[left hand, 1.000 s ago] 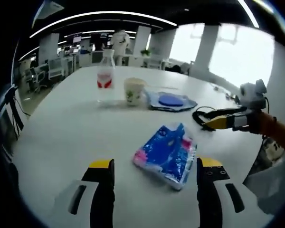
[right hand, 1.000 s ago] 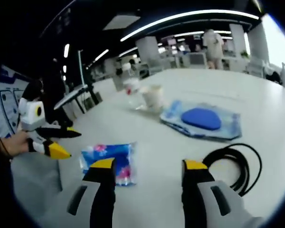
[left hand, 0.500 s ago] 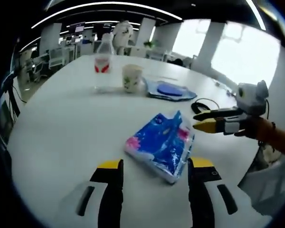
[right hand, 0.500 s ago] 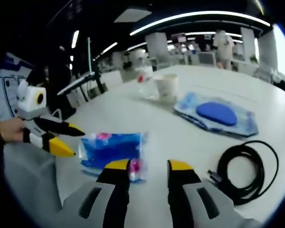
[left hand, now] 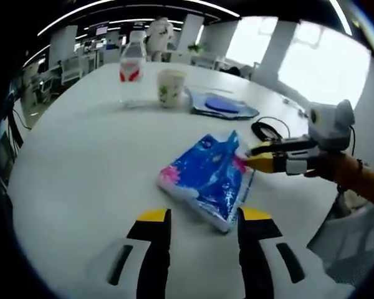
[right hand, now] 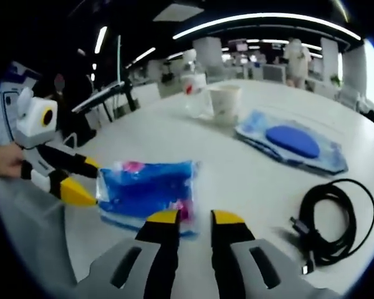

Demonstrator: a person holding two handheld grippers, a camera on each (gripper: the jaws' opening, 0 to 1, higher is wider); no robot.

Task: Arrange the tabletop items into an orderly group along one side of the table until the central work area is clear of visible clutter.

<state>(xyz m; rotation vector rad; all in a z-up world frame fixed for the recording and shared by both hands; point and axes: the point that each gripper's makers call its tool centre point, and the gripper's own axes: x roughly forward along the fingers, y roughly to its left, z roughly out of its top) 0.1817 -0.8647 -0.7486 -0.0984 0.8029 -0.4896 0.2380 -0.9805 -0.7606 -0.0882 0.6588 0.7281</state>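
One blue packet [left hand: 209,185], one bottle [left hand: 130,73], one cup [left hand: 170,87]; both hand-held grippers part-open, empty.

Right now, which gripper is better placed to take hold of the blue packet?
Left, probably. The left gripper has its jaws open astride the blue packet's near edge, while the right gripper is almost closed beside one end.

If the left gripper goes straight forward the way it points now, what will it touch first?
Most likely the blue tissue pack: it lies on the table just beyond the left gripper, in line with the gap between its open jaws.
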